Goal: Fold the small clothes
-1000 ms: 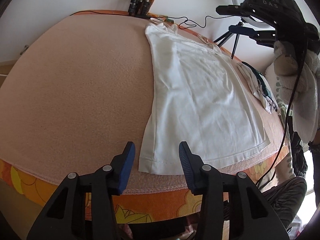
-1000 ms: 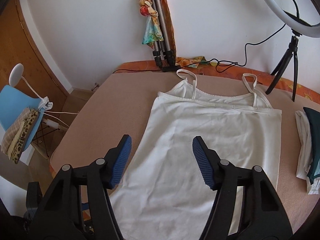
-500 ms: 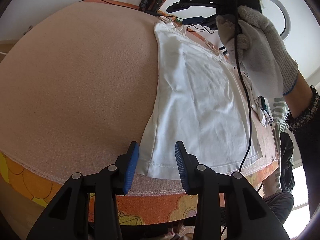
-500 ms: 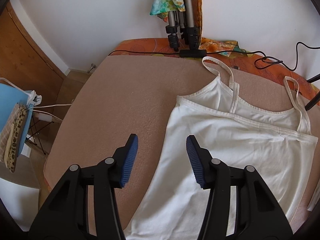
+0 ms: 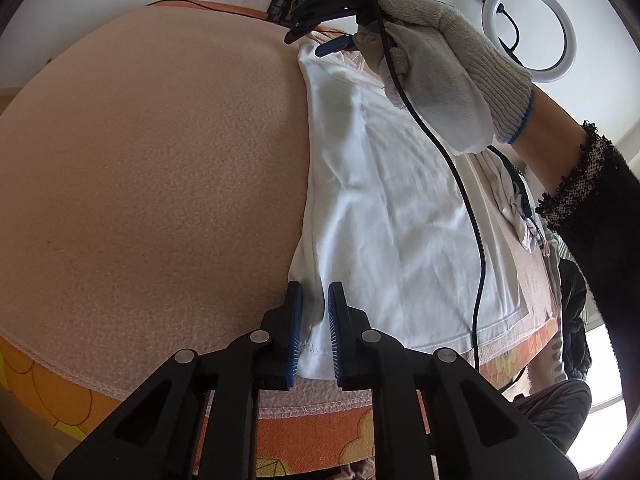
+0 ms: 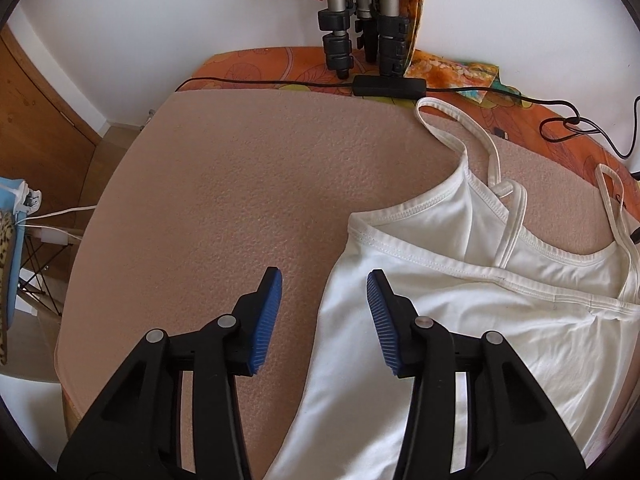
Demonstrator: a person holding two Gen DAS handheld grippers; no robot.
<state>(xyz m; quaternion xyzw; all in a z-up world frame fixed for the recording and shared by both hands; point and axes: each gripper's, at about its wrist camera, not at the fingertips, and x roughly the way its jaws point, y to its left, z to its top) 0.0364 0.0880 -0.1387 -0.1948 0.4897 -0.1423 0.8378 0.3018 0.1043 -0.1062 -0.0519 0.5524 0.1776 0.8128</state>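
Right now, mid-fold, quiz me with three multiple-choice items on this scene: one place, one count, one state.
1. Where does the white strappy camisole lie?
A. on the peach fleece blanket
B. on a blue chair
C. on bare floor

2. How many shoulder straps show on it?
A. none
B. two
C. four

3. What lies between the left gripper's closing blue pads?
A. a black cable
B. nothing
C. the camisole's hem corner

Answers:
1 A, blanket shows all round it.
2 B, two thin loops at its top in the right wrist view.
3 C, white hem sits between the pads.
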